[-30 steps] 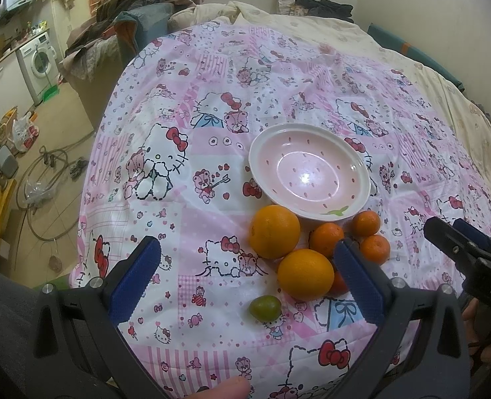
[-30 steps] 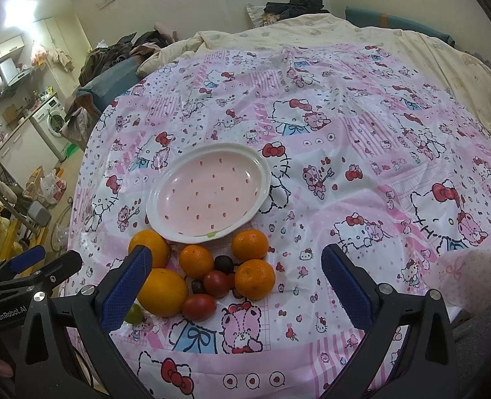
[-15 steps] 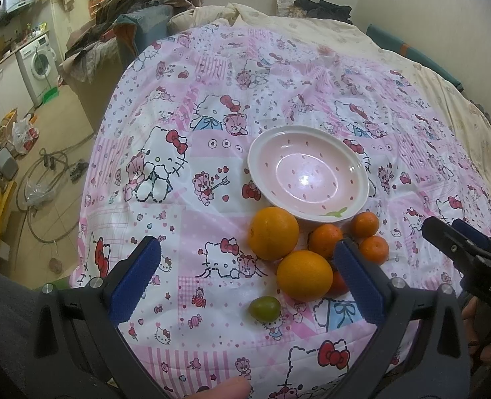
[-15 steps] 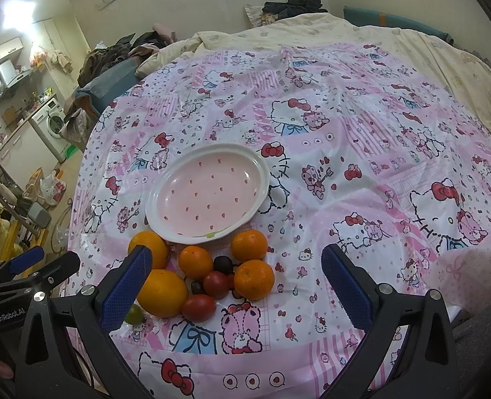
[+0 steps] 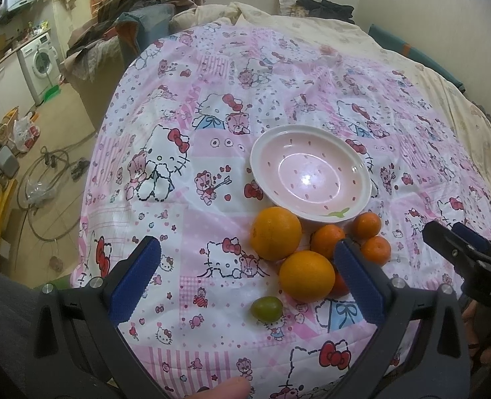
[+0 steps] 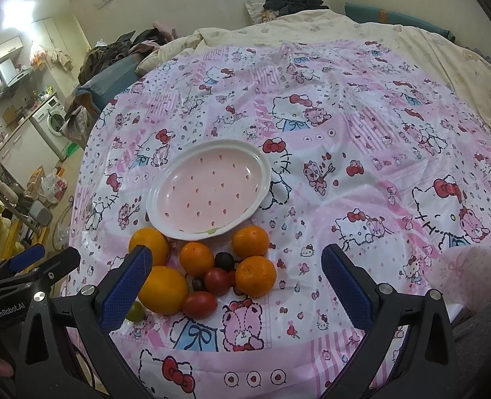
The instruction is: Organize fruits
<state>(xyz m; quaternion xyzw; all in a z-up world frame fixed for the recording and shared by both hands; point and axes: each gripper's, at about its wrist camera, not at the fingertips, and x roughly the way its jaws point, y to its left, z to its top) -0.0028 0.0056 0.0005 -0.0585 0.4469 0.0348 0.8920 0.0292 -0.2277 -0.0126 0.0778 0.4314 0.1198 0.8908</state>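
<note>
A pink plate [image 5: 310, 176] with a white rim [image 6: 209, 188] lies empty on the Hello Kitty cloth. In front of it sits a pile of fruit: two big oranges [image 5: 275, 232] [image 5: 307, 276], three small mandarins [image 6: 249, 241] [image 6: 255, 276] [image 6: 196, 259], red tomatoes [image 6: 200, 304], dark grapes [image 6: 224, 261] and a small green fruit [image 5: 267, 308]. My left gripper [image 5: 245, 281] is open and empty above the pile's near left side. My right gripper [image 6: 235, 287] is open and empty, hovering over the pile.
The pink patterned cloth [image 6: 345, 153] covers a bed with a cream quilt [image 6: 411, 36] behind. Its left edge drops to the floor, where cables [image 5: 46, 173], bags and a washing machine [image 5: 41, 63] stand. Clothes are heaped at the back left [image 5: 129, 3].
Both grippers have drifted very slightly; the view has barely shifted. The fruit and plate have not moved.
</note>
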